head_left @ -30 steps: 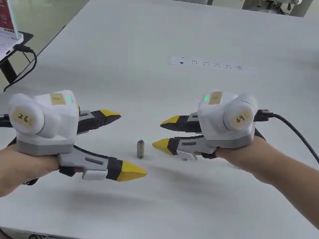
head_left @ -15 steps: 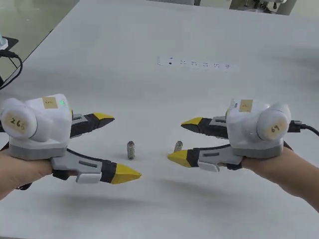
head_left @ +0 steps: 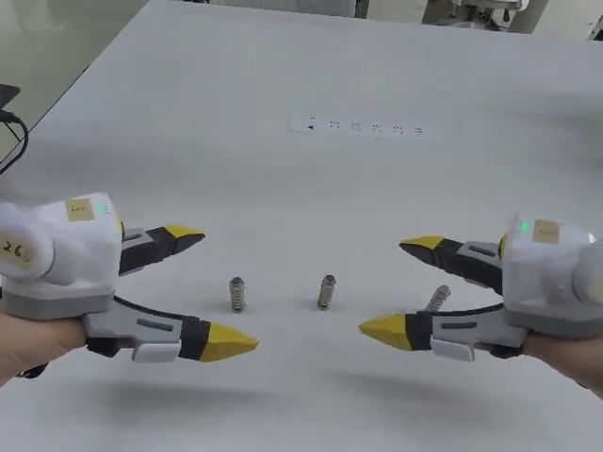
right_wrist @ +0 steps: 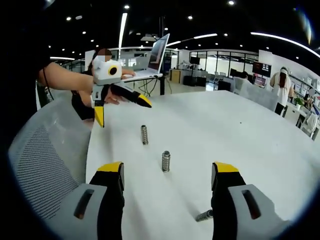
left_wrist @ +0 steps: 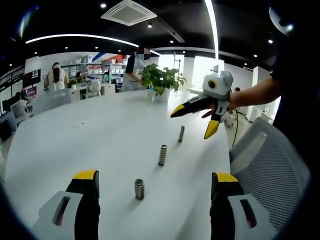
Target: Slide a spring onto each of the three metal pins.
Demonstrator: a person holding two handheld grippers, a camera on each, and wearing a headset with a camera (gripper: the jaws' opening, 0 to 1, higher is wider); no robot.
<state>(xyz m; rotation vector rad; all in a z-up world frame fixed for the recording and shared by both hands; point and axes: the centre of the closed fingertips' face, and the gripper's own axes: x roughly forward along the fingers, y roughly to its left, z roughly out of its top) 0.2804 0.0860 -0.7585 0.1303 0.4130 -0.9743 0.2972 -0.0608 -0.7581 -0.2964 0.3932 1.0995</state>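
On the white workbench (head_left: 283, 188), left gripper (head_left: 219, 286) at 9 o'clock and right gripper (head_left: 391, 287) at 3 both gape. Left spring (head_left: 237, 294) and middle spring (head_left: 326, 292) stand upright between them; third spring (head_left: 436, 299) leans toward 1 o'clock. Power strip (head_left: 363, 125) at 12; ceiling lights (left_wrist: 212, 25) beyond.
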